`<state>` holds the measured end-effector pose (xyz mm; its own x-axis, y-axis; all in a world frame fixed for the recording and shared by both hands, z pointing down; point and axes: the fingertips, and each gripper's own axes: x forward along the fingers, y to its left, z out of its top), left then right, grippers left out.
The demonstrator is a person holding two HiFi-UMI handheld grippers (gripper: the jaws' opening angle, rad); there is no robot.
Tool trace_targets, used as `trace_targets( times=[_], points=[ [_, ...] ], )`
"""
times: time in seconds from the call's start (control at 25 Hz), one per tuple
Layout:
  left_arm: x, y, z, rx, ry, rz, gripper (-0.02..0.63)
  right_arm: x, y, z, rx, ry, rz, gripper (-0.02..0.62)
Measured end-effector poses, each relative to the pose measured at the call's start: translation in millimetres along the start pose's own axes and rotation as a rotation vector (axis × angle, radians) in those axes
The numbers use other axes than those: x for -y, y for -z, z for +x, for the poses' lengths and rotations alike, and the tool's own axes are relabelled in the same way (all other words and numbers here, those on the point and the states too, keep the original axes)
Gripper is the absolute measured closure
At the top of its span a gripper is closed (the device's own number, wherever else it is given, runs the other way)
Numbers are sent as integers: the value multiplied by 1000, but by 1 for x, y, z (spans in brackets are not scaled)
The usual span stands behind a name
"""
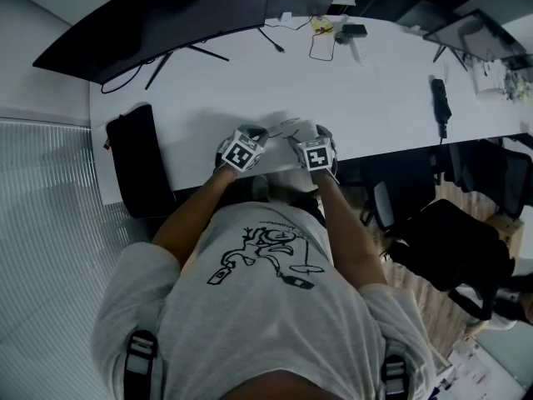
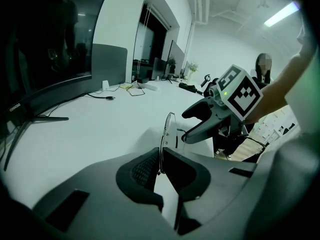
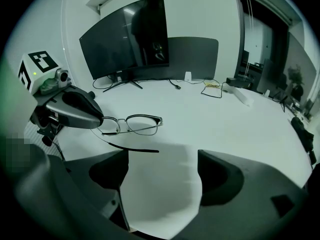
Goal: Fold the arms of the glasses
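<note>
White bench fills the upper part of the head view, w/ a big dark monitor at its far edge and a black bag at the left end. The person stands at the near edge, both forearms bent fwd and angled in, so the two grippers sit close together just over that edge.

Left gripper: fingers nearly together, pinching the rim of the glasses at one end of the front. Seen edge-on in the left gripper view, the front stands upright.

Right gripper: fingers wide apart, nothing btwn them but bare bench. It points at the glasses from just beside them.

One arm of the glasses is unfolded, sticking out toward the right gripper's left finger, not touching it.
</note>
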<state>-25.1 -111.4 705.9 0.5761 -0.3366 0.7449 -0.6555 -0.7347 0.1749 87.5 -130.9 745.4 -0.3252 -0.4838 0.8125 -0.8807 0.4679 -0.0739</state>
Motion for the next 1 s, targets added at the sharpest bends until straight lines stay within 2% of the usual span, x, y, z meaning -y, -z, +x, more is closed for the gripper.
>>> trace_targets(
  times=[0.88, 1.0],
  points=[
    [13, 4, -2, 12, 46, -16, 571, 2, 1, 5, -22, 5, 23, 169],
    [15, 4, -1, 8, 53, -11, 571, -4, 7, 6, -53, -24, 56, 169]
  ],
)
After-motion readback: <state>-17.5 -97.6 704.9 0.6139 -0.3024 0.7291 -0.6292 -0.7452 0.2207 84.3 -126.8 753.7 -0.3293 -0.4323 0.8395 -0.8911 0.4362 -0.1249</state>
